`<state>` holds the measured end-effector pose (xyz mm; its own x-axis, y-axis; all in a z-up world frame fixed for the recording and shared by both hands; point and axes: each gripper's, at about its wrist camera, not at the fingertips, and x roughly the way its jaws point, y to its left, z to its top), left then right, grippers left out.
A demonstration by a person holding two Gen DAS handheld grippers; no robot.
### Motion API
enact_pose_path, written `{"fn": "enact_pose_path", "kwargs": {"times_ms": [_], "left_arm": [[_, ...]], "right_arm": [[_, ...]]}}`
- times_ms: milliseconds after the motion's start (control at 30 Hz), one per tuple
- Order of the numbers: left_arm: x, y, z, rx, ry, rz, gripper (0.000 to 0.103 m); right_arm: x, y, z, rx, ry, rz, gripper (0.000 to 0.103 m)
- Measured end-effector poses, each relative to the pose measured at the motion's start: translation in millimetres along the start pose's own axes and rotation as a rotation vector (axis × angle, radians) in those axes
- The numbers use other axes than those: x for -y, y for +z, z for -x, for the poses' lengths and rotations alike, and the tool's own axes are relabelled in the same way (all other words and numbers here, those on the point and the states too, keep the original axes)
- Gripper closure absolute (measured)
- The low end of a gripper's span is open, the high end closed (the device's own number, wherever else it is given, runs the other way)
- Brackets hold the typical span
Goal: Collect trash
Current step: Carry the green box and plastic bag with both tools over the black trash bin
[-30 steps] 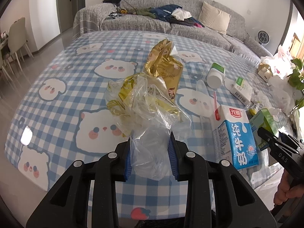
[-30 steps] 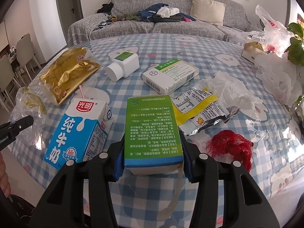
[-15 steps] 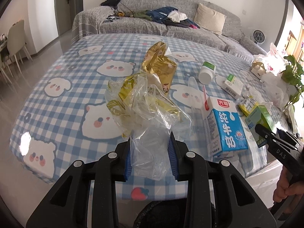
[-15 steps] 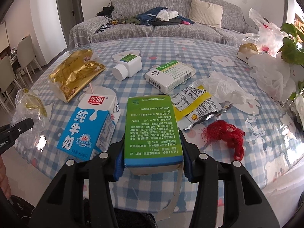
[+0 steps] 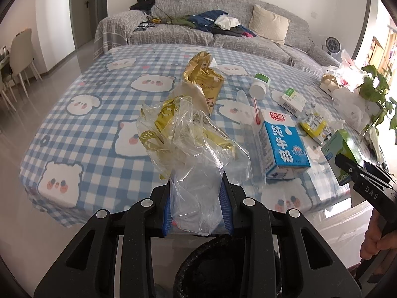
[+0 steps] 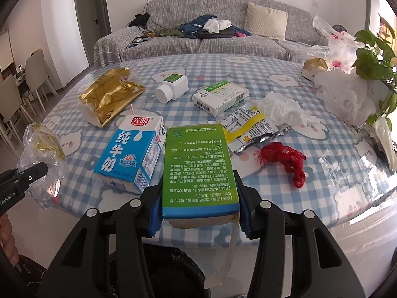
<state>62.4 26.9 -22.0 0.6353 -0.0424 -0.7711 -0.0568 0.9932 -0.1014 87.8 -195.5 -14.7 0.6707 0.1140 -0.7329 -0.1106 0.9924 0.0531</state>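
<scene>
Milk carton point(image 6: 129, 154) reads 光明 纯牛奶; right claw point(image 5: 367, 188) "DAS"; left claw point(image 6: 15, 186) "GenRobot.AI"

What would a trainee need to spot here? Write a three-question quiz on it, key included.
1. True or false: the left gripper is shut on a clear plastic bag.
2. What does the right gripper hold? A: the milk carton; B: the green box; C: the red netting.
3. Fill in: the white pill bottle lies on its ____ on the table.

Key:
1. True.
2. B: the green box sits between its fingers; the milk carton and red netting lie on the cloth.
3. side.
</scene>
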Motion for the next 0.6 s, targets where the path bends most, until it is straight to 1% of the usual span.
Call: {"fn": "enact_pose_path", "kwargs": {"times_ms": [433, 600], "left_arm": [[4, -35, 35, 0.011, -0.007, -0.015, 0.072], [2, -47, 52, 0.034, -0.013, -0.015, 0.072]], "right_arm": [[-6, -30, 41, 0.031, 0.008, -0.009, 0.057], [-11, -40, 62, 0.059, 0.016, -0.027, 0.057]]}}
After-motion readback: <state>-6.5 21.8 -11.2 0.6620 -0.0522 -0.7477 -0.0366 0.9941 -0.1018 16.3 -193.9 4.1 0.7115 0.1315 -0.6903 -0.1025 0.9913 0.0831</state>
